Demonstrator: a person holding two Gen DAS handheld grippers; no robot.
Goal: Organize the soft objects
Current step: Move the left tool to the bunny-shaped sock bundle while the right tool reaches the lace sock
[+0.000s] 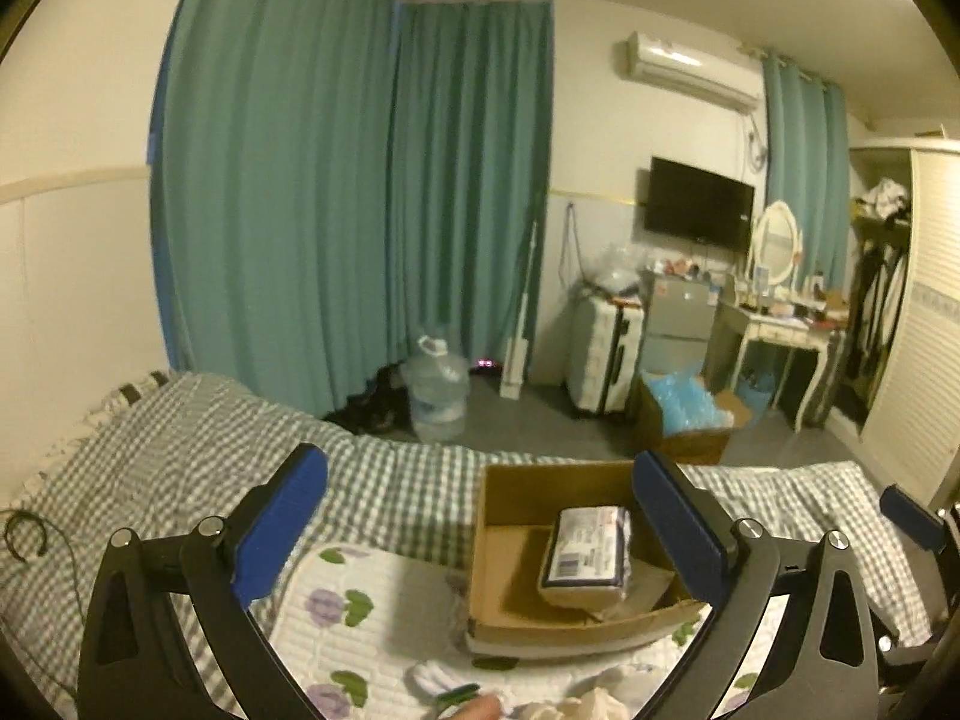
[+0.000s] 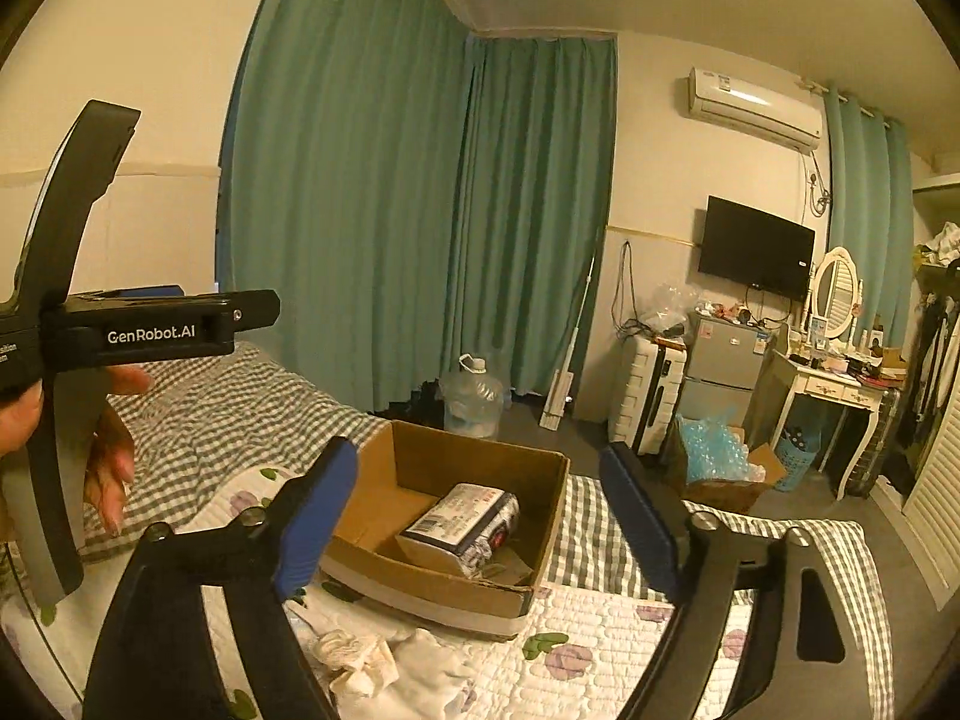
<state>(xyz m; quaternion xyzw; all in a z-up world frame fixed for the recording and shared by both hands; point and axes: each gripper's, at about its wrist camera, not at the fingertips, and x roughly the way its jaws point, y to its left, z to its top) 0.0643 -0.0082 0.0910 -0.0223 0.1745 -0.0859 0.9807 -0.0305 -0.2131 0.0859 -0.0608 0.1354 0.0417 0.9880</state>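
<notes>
Socks point(image 2: 360, 657) beside "GenRobot.AI" tongs point(image 2: 150, 334).

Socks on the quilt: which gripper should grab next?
Right, probably. The crumpled socks lie just below the open right gripper, near the cardboard box. The left gripper, also open, sees them only at frame edge.

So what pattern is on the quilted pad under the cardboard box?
White quilted pad with purple flowers and green leaves, clearest in the right wrist view.
</notes>
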